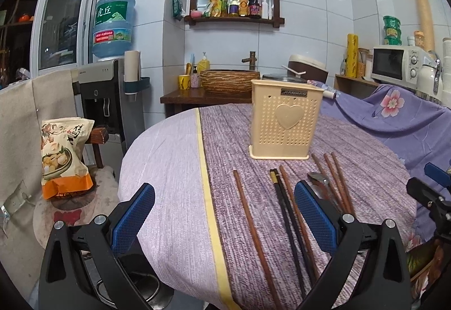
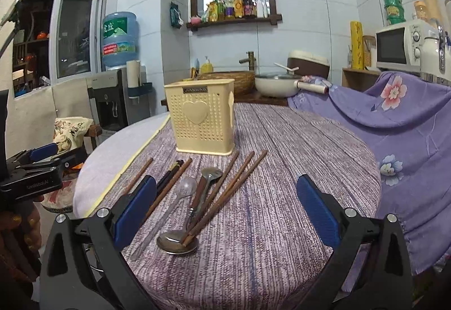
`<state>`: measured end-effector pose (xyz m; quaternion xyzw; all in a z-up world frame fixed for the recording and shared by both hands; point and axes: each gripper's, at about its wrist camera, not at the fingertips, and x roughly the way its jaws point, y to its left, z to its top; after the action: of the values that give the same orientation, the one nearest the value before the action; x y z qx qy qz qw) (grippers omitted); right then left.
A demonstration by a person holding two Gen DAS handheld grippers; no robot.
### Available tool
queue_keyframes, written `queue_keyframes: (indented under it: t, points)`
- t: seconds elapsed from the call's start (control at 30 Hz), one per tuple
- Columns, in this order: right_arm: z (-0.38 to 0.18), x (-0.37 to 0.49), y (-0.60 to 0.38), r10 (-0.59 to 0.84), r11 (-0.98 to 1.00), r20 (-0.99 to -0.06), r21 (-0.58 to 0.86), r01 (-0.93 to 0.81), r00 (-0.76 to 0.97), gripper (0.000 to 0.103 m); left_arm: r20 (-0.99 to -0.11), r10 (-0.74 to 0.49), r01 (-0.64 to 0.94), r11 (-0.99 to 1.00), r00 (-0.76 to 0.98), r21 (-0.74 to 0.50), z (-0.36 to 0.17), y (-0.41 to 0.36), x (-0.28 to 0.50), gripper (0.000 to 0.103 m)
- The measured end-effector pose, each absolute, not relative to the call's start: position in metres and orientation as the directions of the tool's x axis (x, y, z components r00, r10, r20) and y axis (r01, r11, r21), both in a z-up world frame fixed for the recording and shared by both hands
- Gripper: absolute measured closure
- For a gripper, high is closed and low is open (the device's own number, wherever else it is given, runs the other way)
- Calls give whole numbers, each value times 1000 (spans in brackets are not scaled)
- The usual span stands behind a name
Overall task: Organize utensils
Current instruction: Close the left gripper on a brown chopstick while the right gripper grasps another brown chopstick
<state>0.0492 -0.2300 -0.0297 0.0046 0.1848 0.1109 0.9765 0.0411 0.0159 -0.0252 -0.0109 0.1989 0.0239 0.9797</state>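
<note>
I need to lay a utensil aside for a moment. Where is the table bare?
Bare: the pale cloth left of the yellow stripe, and the purple cloth right of the holder. Crowded: in front of the holder, with chopsticks and spoons.

A utensil holder (image 2: 203, 124) stands upright on the round table (image 2: 282, 197), toward its far side. Near of it the utensils lie loose on the cloth: a single chopstick (image 2: 139, 174) furthest left, then a bundle of chopsticks (image 2: 172, 177), then spoons (image 2: 177, 243) with more chopsticks (image 2: 234, 188) lying across them on the right. Behind the table a basin (image 2: 228, 81) sits on a counter, a pot (image 2: 277, 84) to its right. A microwave (image 2: 400, 45) stands far right, a water dispenser (image 2: 112, 101) far left.
</note>
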Motion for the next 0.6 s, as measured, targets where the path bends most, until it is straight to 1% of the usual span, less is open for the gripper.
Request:
queue_keyframes:
  t: [0.1, 0.27, 0.43, 0.5, 0.6]
  points:
    - [-32, 63, -235, 193, 981, -393, 48, -190, 899, 5, -435, 66, -73, 997, 898, -1, -31, 23, 58, 6]
    - [-41, 93, -243, 171, 985, -479, 85, -149, 861, 5, -483, 55, -63, 998, 874, -1, -39, 28, 78, 6]
    - [-52, 125, -237, 149, 988, -562, 62, -139, 813, 5, -533, 32, -40, 999, 845, -4, -46, 28, 100, 6]
    - [-52, 136, -232, 157, 987, -577, 55, -153, 802, 6, -550, 22, -32, 999, 835, -9, -48, 30, 109, 6]
    - [-51, 159, -226, 150, 988, -609, 56, -146, 779, 14, -569, 9, -21, 1000, 822, -14, -49, 31, 123, 7]
